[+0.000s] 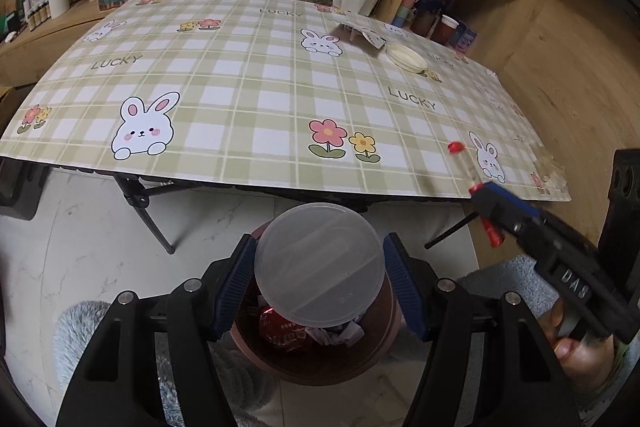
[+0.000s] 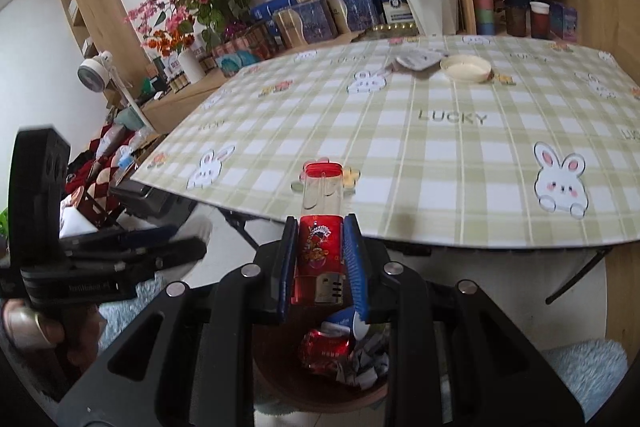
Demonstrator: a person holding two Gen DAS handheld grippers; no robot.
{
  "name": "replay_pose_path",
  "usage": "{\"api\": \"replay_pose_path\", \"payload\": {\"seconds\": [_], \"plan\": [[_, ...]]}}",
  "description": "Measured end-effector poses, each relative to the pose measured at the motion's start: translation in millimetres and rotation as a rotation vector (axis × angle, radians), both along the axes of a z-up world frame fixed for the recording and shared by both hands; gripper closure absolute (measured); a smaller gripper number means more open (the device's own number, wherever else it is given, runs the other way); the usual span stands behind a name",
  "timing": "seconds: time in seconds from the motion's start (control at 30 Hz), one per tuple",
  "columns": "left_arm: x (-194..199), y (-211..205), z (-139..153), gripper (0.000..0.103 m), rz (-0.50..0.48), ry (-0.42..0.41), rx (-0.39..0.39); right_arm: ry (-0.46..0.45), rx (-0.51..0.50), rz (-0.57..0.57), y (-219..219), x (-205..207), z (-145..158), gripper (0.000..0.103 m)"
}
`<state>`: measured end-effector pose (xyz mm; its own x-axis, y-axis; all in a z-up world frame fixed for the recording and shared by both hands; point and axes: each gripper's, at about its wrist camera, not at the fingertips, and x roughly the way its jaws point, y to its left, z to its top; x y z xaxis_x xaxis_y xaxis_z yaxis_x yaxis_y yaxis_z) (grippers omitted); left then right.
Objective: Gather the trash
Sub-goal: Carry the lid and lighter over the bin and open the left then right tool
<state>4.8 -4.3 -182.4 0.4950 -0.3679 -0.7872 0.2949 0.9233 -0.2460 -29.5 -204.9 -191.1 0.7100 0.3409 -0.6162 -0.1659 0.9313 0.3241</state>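
Left gripper (image 1: pixel 320 283) pinches a plastic lid (image 1: pixel 320 265) and right gripper (image 2: pixel 320 267) pinches a red lighter (image 2: pixel 320 259), each poised over the bin (image 1: pixel 308 359) below its fingers for dropping.

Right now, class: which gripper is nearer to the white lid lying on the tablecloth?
Neither clearly: both are off the near edge, above the brown bin. The left gripper and right gripper sit far from the white lid.

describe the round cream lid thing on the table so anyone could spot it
Start at the plaid bunny tablecloth and look to its far edge, below the white pot of red roses. The shallow cream lid lies there, round and plain, beside crumpled silver wrappers.
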Motion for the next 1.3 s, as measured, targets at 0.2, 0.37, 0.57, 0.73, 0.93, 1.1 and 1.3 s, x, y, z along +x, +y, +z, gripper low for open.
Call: {"api": "replay_pose_path", "payload": {"seconds": [0.2,0.37,0.57,0.73,0.93,1.1,1.3], "plan": [[-2,-7,8,0.030,-0.022,-0.020,0.005,0.022,-0.008,0.021,5,-4,-8,0.076],[-9,-1,20,0.009,0.047,-0.108,0.055,0.035,-0.008,0.037,10,-3,-11,0.076],[-26,19,30,0.006,0.217,-0.220,0.092,0.069,0.004,0.034,9,2,-20,0.076],[-27,29,24,0.006,0.253,-0.194,0.074,0.110,0.014,0.059,14,5,-29,0.076],[-23,39,18,0.006,0.293,-0.160,0.068,0.146,-0.006,0.102,27,7,-36,0.076],[-24,42,15,0.006,0.307,-0.146,0.065,0.160,-0.004,0.117,31,7,-39,0.076],[-23,42,13,0.006,0.304,-0.134,0.068,0.161,-0.016,0.121,33,7,-39,0.073]]}}
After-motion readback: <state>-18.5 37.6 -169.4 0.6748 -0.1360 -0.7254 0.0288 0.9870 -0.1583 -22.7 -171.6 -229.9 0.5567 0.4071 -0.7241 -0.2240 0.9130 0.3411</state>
